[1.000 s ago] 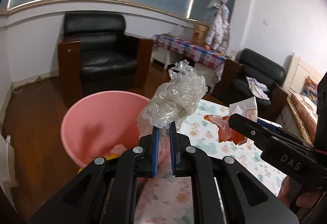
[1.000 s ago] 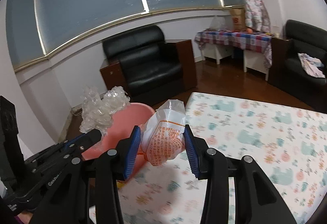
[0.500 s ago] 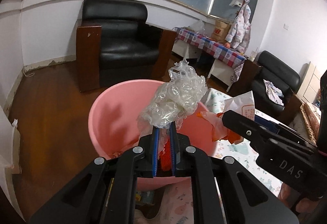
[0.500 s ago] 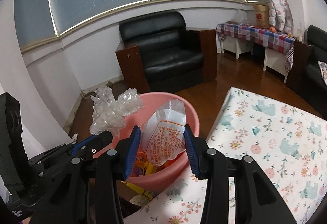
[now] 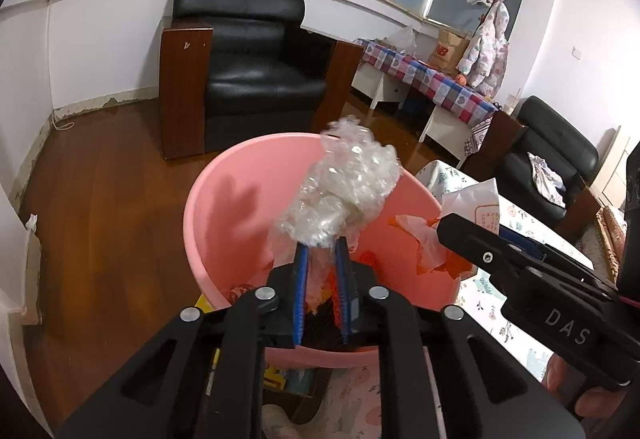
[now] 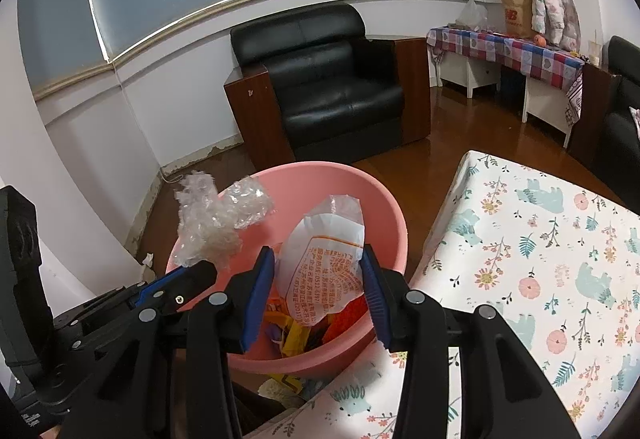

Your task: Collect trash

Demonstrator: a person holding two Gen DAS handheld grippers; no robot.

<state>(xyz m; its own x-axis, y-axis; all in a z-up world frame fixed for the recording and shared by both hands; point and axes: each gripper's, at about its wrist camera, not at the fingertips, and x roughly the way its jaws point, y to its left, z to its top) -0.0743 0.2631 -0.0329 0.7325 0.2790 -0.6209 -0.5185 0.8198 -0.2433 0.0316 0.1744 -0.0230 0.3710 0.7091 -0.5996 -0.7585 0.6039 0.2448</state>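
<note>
A pink basin with several colourful scraps inside stands beside the floral-cloth table. My left gripper hovers over the basin. Its jaws are opening, and a clear wad of bubble wrap, blurred, sits loose at the tips with its tail between the pads. My right gripper is over the basin too, shut on a white packet with orange print. In the left wrist view the right gripper reaches in from the right.
A black armchair with wooden sides stands behind the basin on the wooden floor. A checked-cloth side table and a second black chair are at the right. A person's hand grips the right handle.
Both grippers have swung left from above the table to above the pink basin and dipped lower. The left jaws have parted a little and the bubble wrap has gone blurry.
</note>
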